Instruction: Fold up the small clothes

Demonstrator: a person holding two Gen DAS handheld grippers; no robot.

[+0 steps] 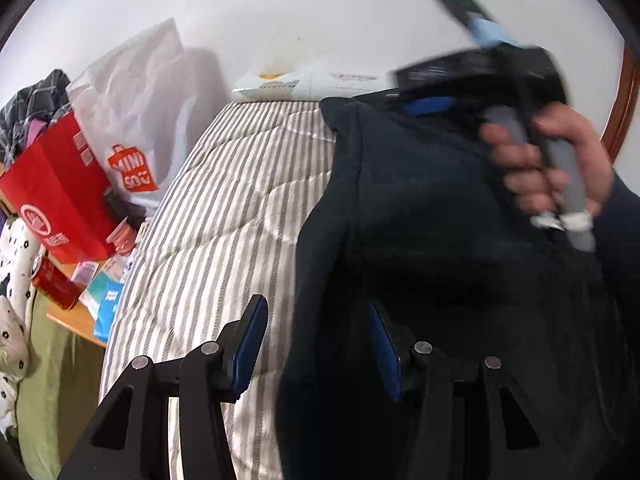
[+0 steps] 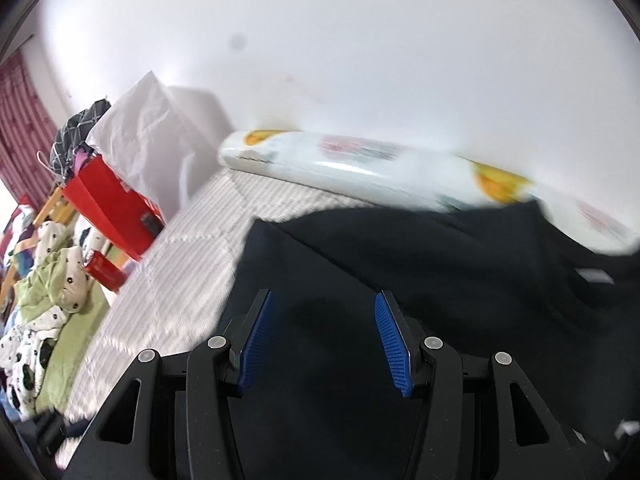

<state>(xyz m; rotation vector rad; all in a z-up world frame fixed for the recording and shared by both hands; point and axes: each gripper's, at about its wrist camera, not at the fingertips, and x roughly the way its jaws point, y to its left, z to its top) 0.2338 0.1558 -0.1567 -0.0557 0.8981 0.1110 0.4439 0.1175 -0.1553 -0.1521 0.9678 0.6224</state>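
A dark garment (image 1: 440,240) lies spread on the striped bed (image 1: 224,208), reaching up to a printed pillow (image 2: 360,168) at the wall. The left gripper (image 1: 320,348) is wide apart, its right finger over the garment's left edge, gripping nothing. The right gripper (image 2: 324,340) hovers above the cloth, also wide and empty. A hand (image 1: 552,160) holds the right gripper's handle. A red bag (image 1: 60,192) stands left of the bed.

Dark garment (image 1: 420,220) on striped quilt (image 1: 240,200)
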